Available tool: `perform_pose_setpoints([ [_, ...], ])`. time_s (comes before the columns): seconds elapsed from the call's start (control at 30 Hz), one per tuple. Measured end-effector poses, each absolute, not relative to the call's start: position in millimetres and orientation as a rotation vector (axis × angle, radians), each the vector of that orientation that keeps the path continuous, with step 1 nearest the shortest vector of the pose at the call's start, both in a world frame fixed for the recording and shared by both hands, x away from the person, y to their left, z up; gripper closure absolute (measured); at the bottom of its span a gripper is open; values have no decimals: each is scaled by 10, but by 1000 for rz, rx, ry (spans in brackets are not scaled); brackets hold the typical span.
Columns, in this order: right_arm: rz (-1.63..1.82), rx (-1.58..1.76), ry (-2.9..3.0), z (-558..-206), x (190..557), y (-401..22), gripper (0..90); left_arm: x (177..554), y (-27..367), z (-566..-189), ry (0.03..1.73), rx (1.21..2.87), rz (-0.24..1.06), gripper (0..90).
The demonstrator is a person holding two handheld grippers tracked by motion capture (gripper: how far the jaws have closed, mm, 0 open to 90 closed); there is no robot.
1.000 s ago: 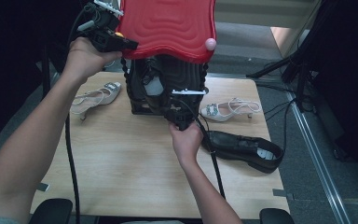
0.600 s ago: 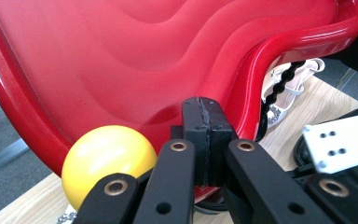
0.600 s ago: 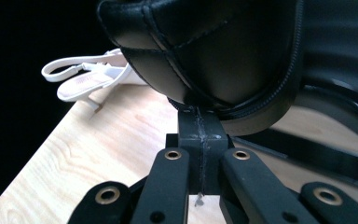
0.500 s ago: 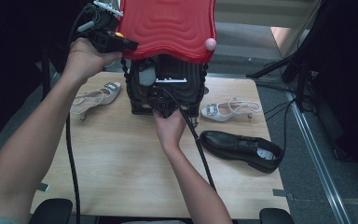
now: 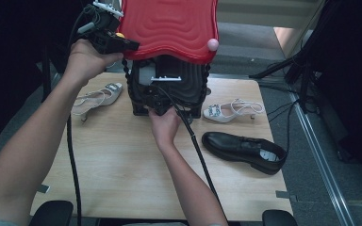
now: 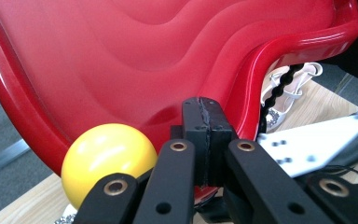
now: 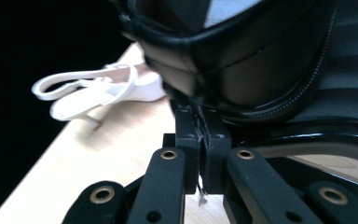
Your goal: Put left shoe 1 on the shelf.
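Recording studio, tripod legs (image 5: 283, 70), cables (image 5: 287, 110) (dark surrounds), wooden table (image 5: 122, 169)

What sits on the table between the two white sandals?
In the high view, the black case with its red lid raised stands between the left sandal and the right sandal.

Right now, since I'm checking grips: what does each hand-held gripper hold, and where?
Left hand-held gripper: red lid, by its rim. Right hand-held gripper: black shoe, seemingly by its edge.

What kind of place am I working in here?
Probably a lab or studio set up for recording: a bare wooden table with loose shoes, dark curtains around it, and a stand with cables on the grey floor.
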State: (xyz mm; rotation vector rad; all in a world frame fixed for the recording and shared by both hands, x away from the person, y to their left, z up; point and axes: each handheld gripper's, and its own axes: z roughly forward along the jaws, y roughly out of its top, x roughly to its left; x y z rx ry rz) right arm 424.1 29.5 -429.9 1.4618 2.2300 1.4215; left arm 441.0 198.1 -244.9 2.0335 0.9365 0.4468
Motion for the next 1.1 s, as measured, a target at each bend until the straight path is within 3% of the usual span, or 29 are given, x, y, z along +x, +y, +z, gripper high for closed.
perform_pose_setpoints([
  [0.27,1432,1411,2260,-4200,4027,137,865,4437,1970,-2417,994,2028,414,900],
  [0.37,1438,1392,2294,-4216,3921,34,856,4420,2006,-2354,1002,1988,351,803],
  [0.7,1409,1356,2323,-4261,3755,-307,809,4102,2034,-2277,975,2008,348,563],
  [1.1,1402,1384,2353,-4411,3699,-732,705,3865,2110,-2613,992,2020,223,451],
])
